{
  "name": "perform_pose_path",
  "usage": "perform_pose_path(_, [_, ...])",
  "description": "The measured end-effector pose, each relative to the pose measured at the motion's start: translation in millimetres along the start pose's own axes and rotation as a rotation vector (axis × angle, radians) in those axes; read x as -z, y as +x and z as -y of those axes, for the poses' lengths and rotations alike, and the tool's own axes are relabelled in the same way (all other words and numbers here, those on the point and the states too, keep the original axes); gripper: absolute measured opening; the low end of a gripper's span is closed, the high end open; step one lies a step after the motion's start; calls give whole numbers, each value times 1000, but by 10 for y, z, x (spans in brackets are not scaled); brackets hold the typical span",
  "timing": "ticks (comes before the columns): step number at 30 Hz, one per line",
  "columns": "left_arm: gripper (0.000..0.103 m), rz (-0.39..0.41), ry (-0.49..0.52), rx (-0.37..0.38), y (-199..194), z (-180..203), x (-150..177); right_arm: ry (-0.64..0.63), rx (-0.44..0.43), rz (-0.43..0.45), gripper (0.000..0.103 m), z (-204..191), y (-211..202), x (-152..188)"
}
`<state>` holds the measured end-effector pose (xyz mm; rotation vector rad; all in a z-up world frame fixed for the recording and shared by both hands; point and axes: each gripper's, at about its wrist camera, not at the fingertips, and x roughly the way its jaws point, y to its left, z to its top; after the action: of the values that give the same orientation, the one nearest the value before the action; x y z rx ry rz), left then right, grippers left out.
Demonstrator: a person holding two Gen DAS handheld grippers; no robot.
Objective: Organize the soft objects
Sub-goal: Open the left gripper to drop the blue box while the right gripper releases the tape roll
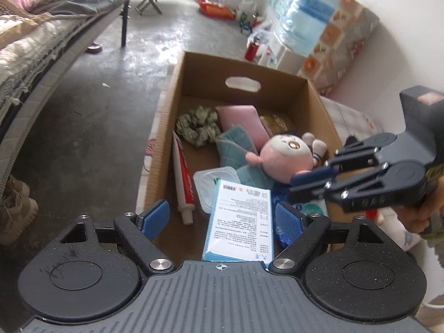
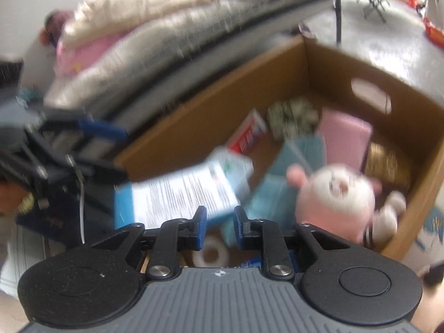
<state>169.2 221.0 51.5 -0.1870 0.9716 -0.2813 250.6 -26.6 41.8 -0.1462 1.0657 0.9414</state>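
Observation:
An open cardboard box (image 1: 172, 127) holds a pink plush doll (image 1: 285, 155), a teal cloth (image 1: 236, 149), a pink pad (image 1: 244, 122), a green scrunchie (image 1: 197, 125), a toothpaste tube (image 1: 184, 177) and a blue-and-white printed pack (image 1: 240, 222). My left gripper (image 1: 222, 208) hovers over the box's near end, open wide. The pack lies between its pads, and neither pad presses on it. My right gripper (image 2: 220, 216) comes in from the right beside the doll (image 2: 338, 194). A narrow gap separates its jaws and nothing is between them.
A bed with quilts (image 1: 41, 41) runs along the left, with shoes (image 1: 16, 208) under its edge. Stacked tissue packs (image 1: 305, 22), a red can (image 1: 251, 50) and bags stand behind the box. A person's hand (image 1: 424, 216) grips the right tool.

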Motion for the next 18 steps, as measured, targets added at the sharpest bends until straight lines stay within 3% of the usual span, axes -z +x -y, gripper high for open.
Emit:
perform_pose_path(4, [85,30,-25,0,-39,-64,28,-6,-76,25,30,-80,133,-155])
perform_pose_path(8, [86,40,-50,7,-61,-149,64,-1,-112,-88,31,-189,479,-97])
perform_pose_path(10, [86,39,-54,7,-52,-179,74,-59,-86,-63,31,-274,460,-71])
perform_pose_path(17, [86,60,-65,18,-64,-240,105,-45,-59,-77,32,-298,306,-155])
perform_pose_path(18, [86,65,-65,18,-76,-248,111,-24,-49,-80,36,-263,277,-170])
